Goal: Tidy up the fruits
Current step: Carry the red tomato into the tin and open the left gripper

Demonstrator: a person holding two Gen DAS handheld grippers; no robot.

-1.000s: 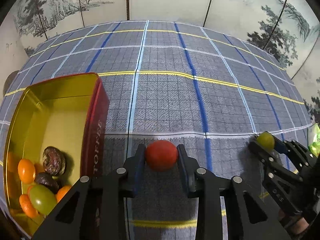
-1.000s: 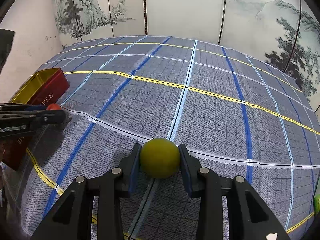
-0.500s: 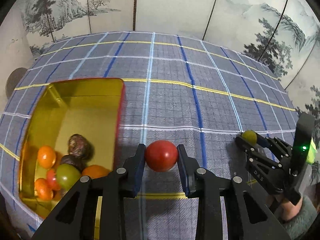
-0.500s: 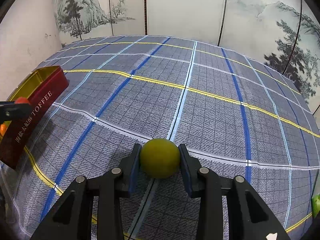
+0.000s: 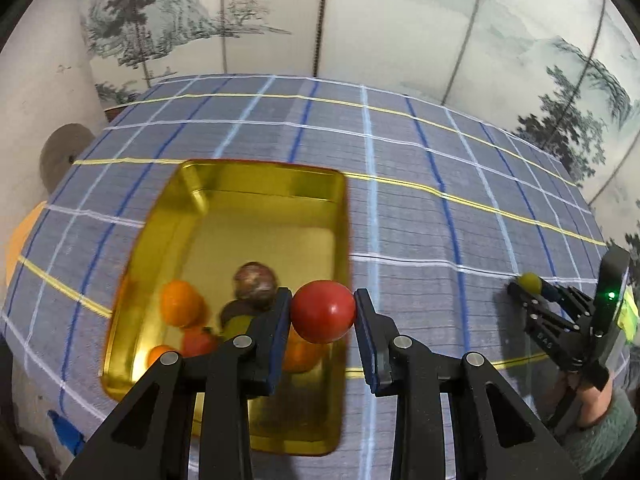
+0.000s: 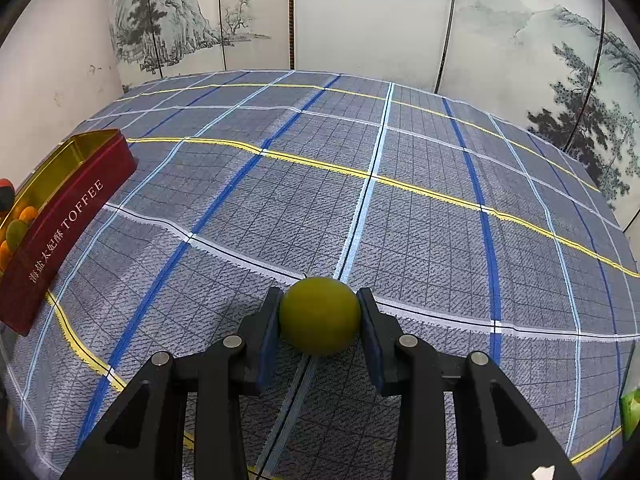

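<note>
Left claw point(image 5: 323, 312) view alone shows tin point(image 5: 224, 176) contents.

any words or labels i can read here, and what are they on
"TOFFEE": white capitals on the red outer side of the tin, right wrist view.
Chinese characters beside it on the same side: visible, too small to read surely.
Small letters on the right gripper body, left wrist view: too blurred to read.

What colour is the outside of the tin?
Dark red with pale lettering on the tin; it shows best in the right wrist view.
</note>
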